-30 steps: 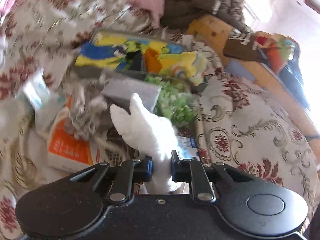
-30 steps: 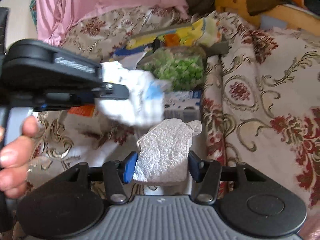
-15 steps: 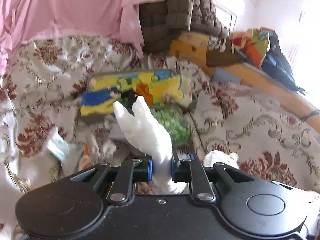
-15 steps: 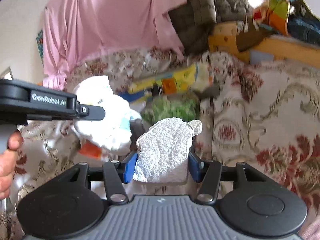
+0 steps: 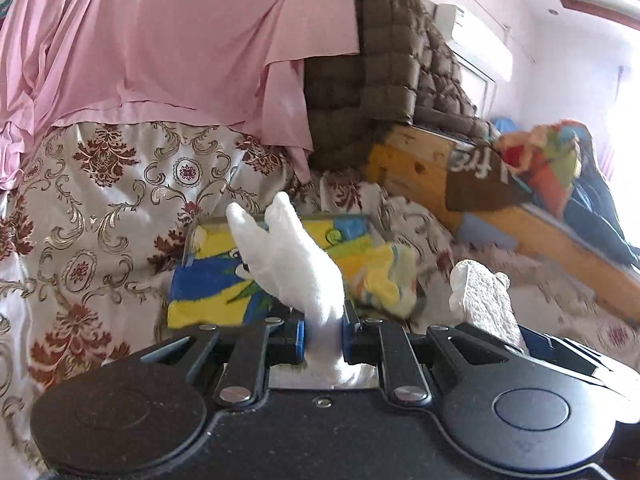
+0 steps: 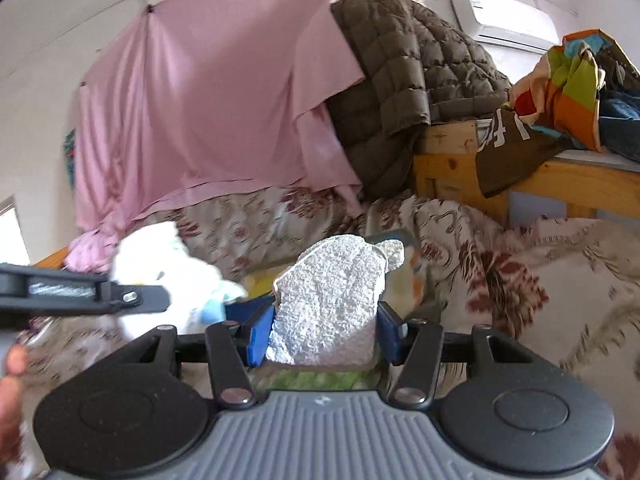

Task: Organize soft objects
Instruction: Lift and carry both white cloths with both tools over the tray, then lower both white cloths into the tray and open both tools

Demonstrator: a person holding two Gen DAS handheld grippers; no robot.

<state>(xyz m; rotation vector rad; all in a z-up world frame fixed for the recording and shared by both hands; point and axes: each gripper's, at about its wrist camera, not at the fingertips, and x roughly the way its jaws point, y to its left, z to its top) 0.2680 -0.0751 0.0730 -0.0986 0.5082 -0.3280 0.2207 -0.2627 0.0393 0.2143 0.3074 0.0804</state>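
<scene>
My left gripper (image 5: 323, 338) is shut on a white plush toy (image 5: 288, 264) with two long ears, held up above the bed. The toy also shows in the right wrist view (image 6: 168, 276), at the left beside the left gripper's finger. My right gripper (image 6: 323, 338) is shut on a white nubbly towel (image 6: 332, 300). The towel also shows at the right in the left wrist view (image 5: 484, 296). A tray holding a yellow and blue patterned cloth (image 5: 224, 284) lies on the bed beyond the plush toy.
A floral bedspread (image 5: 100, 208) covers the bed. A pink sheet (image 6: 208, 112) hangs behind it, with a brown quilted blanket (image 6: 412, 68) over a wooden bed frame (image 6: 568, 176). Colourful clothes (image 6: 568, 80) lie on the frame. Something green (image 6: 312, 380) shows under the right gripper.
Both grippers have risen and tilted up with their loads. The clutter on the bed has dropped low in both views and the hanging sheet has come in.
</scene>
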